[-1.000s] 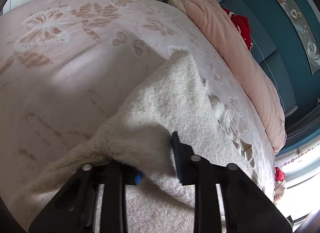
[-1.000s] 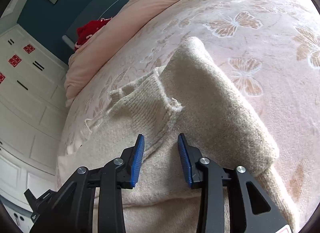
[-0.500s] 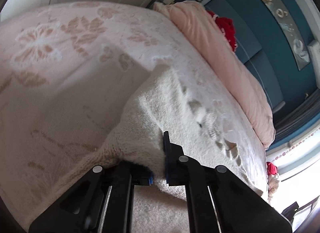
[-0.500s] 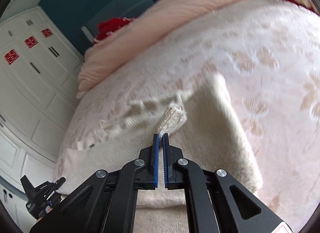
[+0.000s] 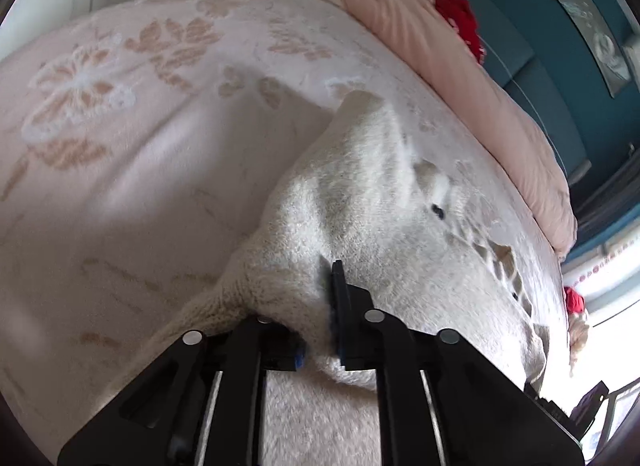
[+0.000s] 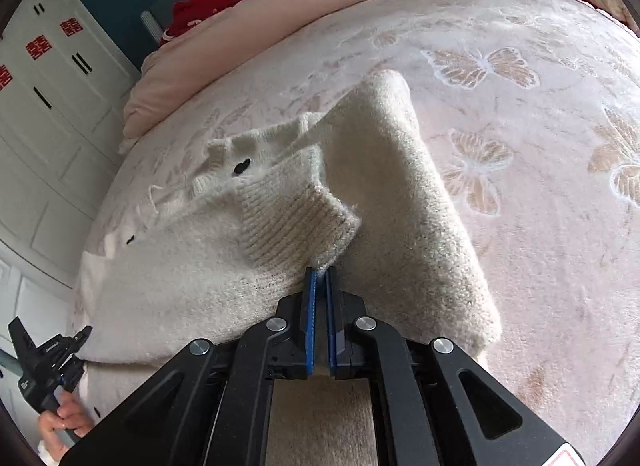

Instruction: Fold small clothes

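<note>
A cream knitted sweater (image 6: pixel 404 201) lies on the bed with one sleeve folded across its body. Its ribbed cuff (image 6: pixel 292 221) stands lifted, and my right gripper (image 6: pixel 321 278) is shut on the cuff's corner. In the left wrist view the same sweater (image 5: pixel 360 169) is bunched up at its side edge. My left gripper (image 5: pixel 320 318) has that bunch of knit between its jaws, which are opening slightly while the pads still press the fabric. Its left finger is mostly buried under the wool. Small black buttons (image 6: pixel 242 165) show near the neckline.
The bed wears a pink blanket (image 6: pixel 540 145) with butterfly patterns. A rolled peach duvet (image 5: pixel 460 77) and a red cloth (image 5: pixel 460 21) lie along the headboard side. White cabinets (image 6: pixel 48 105) stand beyond the bed. A person's hand (image 6: pixel 60 422) grips a handle at lower left.
My right gripper shut on the ribbed cuff and raised it off the sweater. My left gripper tightened on the bunched edge, and both wrists rolled a little.
</note>
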`<control>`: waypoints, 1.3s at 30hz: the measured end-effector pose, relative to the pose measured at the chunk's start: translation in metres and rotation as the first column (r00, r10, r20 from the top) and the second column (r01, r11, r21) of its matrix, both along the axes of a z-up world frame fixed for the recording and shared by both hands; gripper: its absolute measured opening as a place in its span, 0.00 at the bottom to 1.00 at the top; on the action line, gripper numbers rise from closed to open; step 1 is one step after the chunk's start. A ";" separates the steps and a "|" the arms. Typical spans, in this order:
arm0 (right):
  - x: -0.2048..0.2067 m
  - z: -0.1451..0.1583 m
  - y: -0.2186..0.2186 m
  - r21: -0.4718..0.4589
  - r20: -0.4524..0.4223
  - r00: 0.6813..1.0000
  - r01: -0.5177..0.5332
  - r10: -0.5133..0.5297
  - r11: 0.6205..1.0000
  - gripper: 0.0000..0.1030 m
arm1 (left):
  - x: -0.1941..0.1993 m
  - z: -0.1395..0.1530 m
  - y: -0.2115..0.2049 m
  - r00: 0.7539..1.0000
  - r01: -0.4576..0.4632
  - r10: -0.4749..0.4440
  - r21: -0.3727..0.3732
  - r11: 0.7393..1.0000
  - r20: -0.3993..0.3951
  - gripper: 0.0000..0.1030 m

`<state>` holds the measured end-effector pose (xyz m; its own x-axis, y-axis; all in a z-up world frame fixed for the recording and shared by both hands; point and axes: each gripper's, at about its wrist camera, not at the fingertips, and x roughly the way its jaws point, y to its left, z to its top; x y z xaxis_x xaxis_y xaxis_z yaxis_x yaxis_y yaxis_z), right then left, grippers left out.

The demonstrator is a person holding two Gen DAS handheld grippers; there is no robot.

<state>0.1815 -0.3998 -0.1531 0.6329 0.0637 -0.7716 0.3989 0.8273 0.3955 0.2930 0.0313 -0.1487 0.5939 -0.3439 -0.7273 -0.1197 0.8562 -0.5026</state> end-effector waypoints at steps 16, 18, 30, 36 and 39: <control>0.064 0.010 0.003 -0.137 -0.044 0.997 -0.061 0.056 0.989 0.08 | 0.099 0.006 -0.015 0.995 0.037 -0.025 0.120 0.992 -0.099 0.00; 0.054 0.040 0.006 -0.141 0.090 0.993 -0.066 0.079 0.988 0.07 | 0.100 0.015 -0.012 0.999 0.017 -0.012 0.126 0.992 -0.033 0.00; 0.030 0.030 -0.017 -0.118 0.105 0.994 -0.011 0.024 0.993 0.15 | 0.084 0.029 0.004 0.999 0.043 -0.045 0.090 0.995 0.016 0.01; 0.042 0.007 -0.014 -0.076 0.008 1.000 -0.020 0.020 0.997 0.35 | 0.103 0.009 -0.047 0.991 0.130 -0.122 0.156 0.979 -0.058 0.29; 0.045 0.012 -0.008 -0.050 0.048 0.998 -0.044 0.046 0.998 0.12 | 0.105 0.009 -0.042 0.997 0.076 -0.069 0.184 0.980 -0.043 0.02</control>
<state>0.2270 -0.4076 -0.1411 0.6673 0.0559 -0.7427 0.3421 0.8627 0.3724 0.3980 -0.0104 -0.1393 0.5447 -0.2421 -0.8029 -0.0690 0.9413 -0.3306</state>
